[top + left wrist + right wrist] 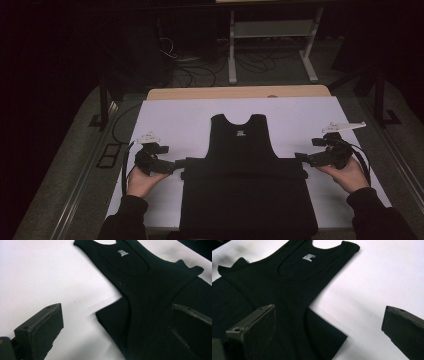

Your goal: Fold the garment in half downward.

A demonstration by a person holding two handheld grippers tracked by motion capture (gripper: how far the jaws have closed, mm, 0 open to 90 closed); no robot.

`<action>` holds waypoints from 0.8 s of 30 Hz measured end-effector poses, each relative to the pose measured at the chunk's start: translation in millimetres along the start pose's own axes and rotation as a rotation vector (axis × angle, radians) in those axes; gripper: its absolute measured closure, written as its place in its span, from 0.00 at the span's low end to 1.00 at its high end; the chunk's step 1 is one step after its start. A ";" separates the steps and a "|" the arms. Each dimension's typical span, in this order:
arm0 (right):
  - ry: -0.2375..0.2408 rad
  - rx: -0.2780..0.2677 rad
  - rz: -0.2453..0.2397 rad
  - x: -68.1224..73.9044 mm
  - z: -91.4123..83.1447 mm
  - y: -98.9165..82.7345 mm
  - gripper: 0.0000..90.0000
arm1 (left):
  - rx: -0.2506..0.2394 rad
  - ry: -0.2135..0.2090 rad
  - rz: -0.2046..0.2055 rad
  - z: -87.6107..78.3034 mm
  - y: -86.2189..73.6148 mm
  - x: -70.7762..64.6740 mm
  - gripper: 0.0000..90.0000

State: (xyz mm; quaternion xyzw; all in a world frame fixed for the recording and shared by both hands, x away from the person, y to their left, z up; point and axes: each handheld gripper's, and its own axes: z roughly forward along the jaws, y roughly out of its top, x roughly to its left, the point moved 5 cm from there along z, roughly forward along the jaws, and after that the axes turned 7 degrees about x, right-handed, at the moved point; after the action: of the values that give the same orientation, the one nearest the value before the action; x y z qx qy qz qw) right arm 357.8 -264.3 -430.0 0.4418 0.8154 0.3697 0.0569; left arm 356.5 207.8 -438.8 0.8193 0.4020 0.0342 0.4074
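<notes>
Lower hem of the black tank top (248,200) cut off at 6 o'clock of the high view, over the near edge of the surface (165,120). Small white print (122,253) at the neckline too small to read. In the left gripper view, far half of the garment running off at 3 o'clock. In the right gripper view, the same at 9 o'clock. Room behind the surface too dark to make out.

Black tank top (244,175) on white table (175,115)
</notes>
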 end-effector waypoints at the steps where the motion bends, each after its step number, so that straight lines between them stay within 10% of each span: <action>1: 0.003 -0.003 -0.003 -0.4 -0.1 1.4 0.00 | 0.002 0.000 0.002 0.2 0.1 0.4 0.00; 24: 0.004 -0.034 -0.041 1.1 -4.5 20.6 0.00 | -0.014 0.008 0.048 -0.3 23.0 -5.5 0.00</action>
State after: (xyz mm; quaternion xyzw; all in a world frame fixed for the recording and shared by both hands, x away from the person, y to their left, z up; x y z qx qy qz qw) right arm 369.2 -259.1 -413.0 0.4233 0.8180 0.3830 0.0705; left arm 367.2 196.3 -421.1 0.8256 0.3837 0.0498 0.4107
